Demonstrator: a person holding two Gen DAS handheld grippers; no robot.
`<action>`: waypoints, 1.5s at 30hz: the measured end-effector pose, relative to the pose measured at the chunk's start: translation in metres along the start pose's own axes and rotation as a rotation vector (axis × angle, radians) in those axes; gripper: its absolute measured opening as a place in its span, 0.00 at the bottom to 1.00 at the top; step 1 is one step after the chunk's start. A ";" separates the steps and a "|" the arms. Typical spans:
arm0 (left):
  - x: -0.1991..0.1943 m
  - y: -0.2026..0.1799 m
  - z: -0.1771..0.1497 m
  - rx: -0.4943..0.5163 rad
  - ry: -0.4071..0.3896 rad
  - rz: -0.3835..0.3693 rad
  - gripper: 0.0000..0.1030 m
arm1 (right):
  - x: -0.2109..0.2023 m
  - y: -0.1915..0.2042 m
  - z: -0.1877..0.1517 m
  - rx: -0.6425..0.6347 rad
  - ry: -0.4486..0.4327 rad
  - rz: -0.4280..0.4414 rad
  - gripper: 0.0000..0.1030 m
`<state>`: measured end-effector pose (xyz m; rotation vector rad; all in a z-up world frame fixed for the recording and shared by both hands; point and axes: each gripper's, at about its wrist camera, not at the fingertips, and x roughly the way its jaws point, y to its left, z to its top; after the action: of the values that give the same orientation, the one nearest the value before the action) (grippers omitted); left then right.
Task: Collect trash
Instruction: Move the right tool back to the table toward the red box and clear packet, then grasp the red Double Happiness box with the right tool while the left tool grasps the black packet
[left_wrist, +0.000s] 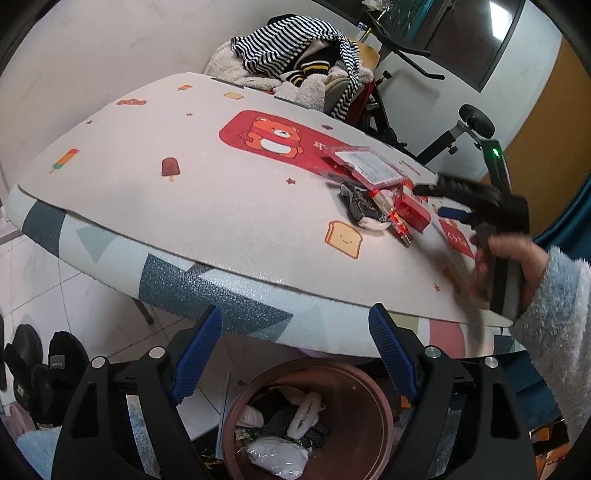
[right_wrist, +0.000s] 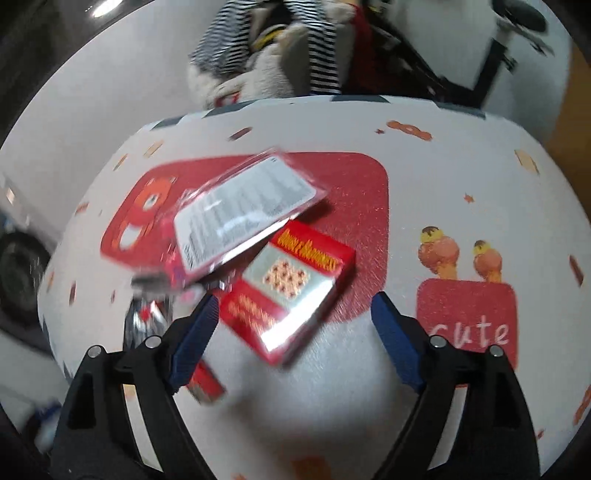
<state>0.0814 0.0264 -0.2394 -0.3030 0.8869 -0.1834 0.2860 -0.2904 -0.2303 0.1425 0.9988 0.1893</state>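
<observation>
Your left gripper (left_wrist: 295, 354) gapes empty over the round brown bin (left_wrist: 310, 421) of crumpled wrappers. Your right gripper (right_wrist: 291, 343) stands wide, gripping nothing, over a glossy red box (right_wrist: 291, 291) on the foam mat (right_wrist: 424, 206); the clear label pack (right_wrist: 243, 214) overlapping it is blurred

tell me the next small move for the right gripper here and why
Probably ease the right gripper forward and down around the red box, then close. Its jaws stand open with the box partly between the tips, nothing gripped. The box lies on the table, and the bin waits below the edge.
</observation>
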 end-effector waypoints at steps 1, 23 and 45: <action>0.000 0.001 -0.001 0.001 0.002 0.002 0.77 | 0.003 0.001 0.002 0.018 0.000 -0.009 0.81; 0.042 -0.016 0.044 -0.024 0.046 -0.176 0.41 | -0.033 0.018 -0.044 -0.004 -0.079 -0.081 0.58; 0.145 -0.077 0.103 0.139 0.110 -0.007 0.18 | -0.113 -0.014 -0.130 0.093 -0.181 -0.021 0.57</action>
<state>0.2499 -0.0676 -0.2587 -0.1671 0.9773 -0.2689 0.1182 -0.3255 -0.2097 0.2299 0.8284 0.1091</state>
